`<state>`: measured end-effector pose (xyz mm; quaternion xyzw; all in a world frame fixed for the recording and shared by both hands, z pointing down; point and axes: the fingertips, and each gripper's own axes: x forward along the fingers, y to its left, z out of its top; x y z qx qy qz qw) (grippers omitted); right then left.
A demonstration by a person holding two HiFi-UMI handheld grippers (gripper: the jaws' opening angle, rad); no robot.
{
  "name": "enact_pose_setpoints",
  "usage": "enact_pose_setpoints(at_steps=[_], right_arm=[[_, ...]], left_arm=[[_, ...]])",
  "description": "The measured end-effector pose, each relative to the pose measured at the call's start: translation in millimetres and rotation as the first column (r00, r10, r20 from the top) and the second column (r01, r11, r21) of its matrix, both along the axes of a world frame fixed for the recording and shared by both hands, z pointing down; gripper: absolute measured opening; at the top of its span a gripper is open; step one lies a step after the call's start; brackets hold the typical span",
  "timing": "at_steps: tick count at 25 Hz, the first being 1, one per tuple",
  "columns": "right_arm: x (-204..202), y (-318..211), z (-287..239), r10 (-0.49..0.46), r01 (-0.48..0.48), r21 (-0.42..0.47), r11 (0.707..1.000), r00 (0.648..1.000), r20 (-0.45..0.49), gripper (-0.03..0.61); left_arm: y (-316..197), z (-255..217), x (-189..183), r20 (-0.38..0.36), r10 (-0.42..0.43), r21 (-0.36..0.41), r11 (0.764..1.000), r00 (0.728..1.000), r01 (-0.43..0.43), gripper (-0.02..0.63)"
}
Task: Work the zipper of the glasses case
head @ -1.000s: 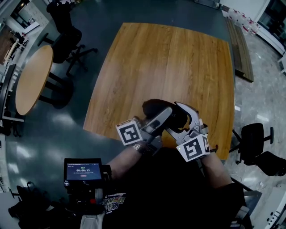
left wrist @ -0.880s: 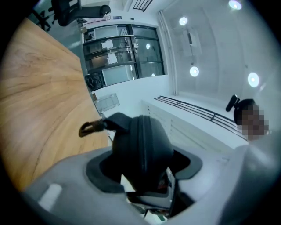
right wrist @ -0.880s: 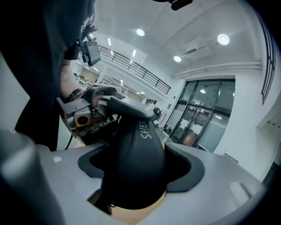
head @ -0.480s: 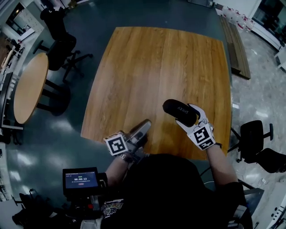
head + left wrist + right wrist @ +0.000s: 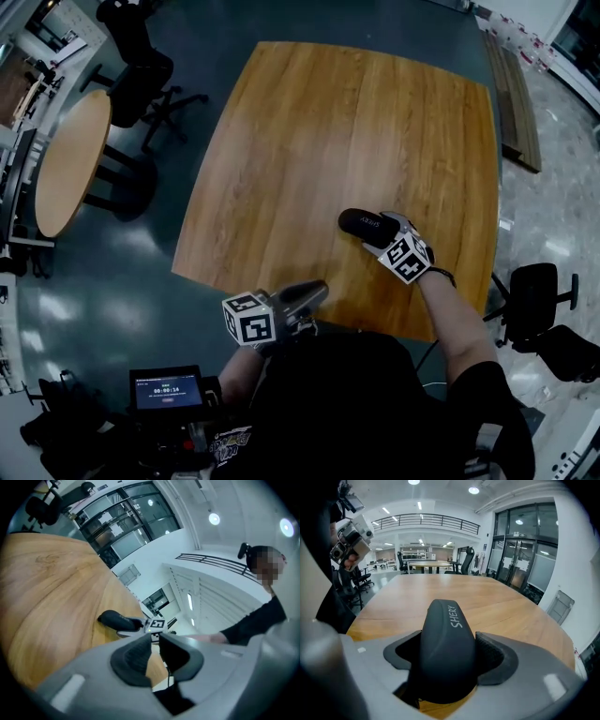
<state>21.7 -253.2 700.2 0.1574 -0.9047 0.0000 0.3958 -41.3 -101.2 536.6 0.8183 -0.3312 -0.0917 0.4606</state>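
The black glasses case (image 5: 361,225) with white lettering is over the near right part of the wooden table (image 5: 309,141). My right gripper (image 5: 380,231) is shut on its near end, one pad on each side (image 5: 447,660). The case (image 5: 449,634) points away from me, and its zipper does not show. My left gripper (image 5: 317,292) hovers at the table's front edge, well apart from the case. Its jaws (image 5: 154,648) are closing, with a narrow gap and nothing between them. From there the case (image 5: 112,618) shows far off.
A round wooden table (image 5: 70,159) and black office chairs (image 5: 141,75) stand on the floor to the left. Another chair (image 5: 534,291) is at the right, close to the table's corner. A small screen device (image 5: 167,389) sits by my left side.
My left gripper has let go of the case, drawn back to the table's front edge and narrowed its jaws. The right gripper has carried the case forward and to the right.
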Motion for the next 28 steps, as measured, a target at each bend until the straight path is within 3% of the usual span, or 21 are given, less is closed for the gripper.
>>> enact_pose_setpoints(at_steps=[6,15,28], right_arm=[[-9.3,-10.5,10.6,-0.016,0.016,-0.024,1.000,1.000,0.015,0.357],[-17.9,-7.1,26.0,-0.092,0.091,-0.017,0.996,0.993,-0.070,0.356],[-11.8,0.2,-0.5,-0.067,0.067,-0.002,0.998,0.998,0.007,0.394]], left_arm=[[19.5,17.0,-11.2,0.004,-0.050,-0.051,0.997,0.999,0.050,0.048],[27.7,24.8,-8.9,0.015,-0.009,-0.068,0.998,1.000,0.010,0.048],[18.3,26.2,-2.6,0.004,0.042,-0.057,0.998,0.999,-0.042,0.048]])
